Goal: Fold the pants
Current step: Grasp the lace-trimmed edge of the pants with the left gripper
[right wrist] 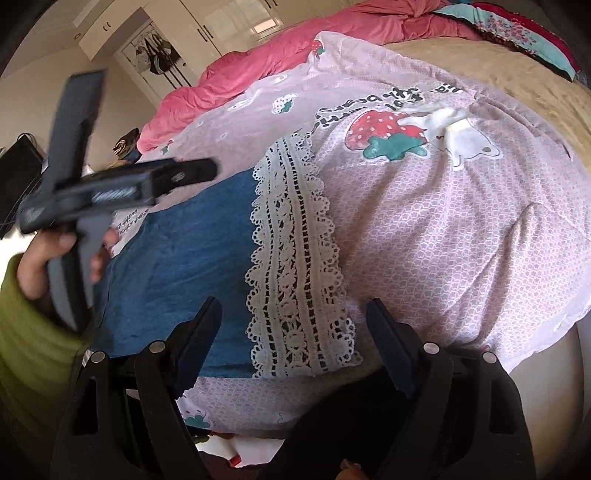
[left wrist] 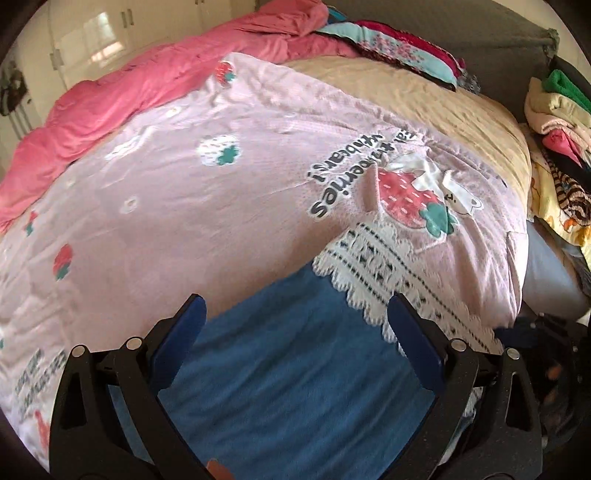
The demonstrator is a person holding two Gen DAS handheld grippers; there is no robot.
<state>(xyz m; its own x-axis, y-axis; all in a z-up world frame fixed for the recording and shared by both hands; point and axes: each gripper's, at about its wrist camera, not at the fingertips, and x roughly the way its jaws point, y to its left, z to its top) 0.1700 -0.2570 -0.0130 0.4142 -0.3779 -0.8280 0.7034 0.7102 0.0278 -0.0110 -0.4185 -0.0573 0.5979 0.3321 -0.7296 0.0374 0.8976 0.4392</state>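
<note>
Blue denim pants (left wrist: 295,373) with a white lace hem (left wrist: 373,266) lie flat on a pink strawberry blanket (left wrist: 184,206). My left gripper (left wrist: 295,306) hovers open over the blue cloth, with nothing pinched between its fingers. In the right wrist view the same pants (right wrist: 184,258) run leftward from the lace hem (right wrist: 291,258). My right gripper (right wrist: 293,308) stands open just above the near end of the lace, pads apart from the fabric. A hand (right wrist: 37,258) in a green sleeve (right wrist: 22,332) holds the blurred left tool at the left edge.
A bright pink duvet (left wrist: 122,92) is bunched along the bed's far side. Beige sheet (left wrist: 424,96) shows beyond the blanket. Patterned pillows (left wrist: 399,44) lie at the head. A pile of clothes (left wrist: 557,122) sits to the right. White wardrobes (right wrist: 221,26) stand behind.
</note>
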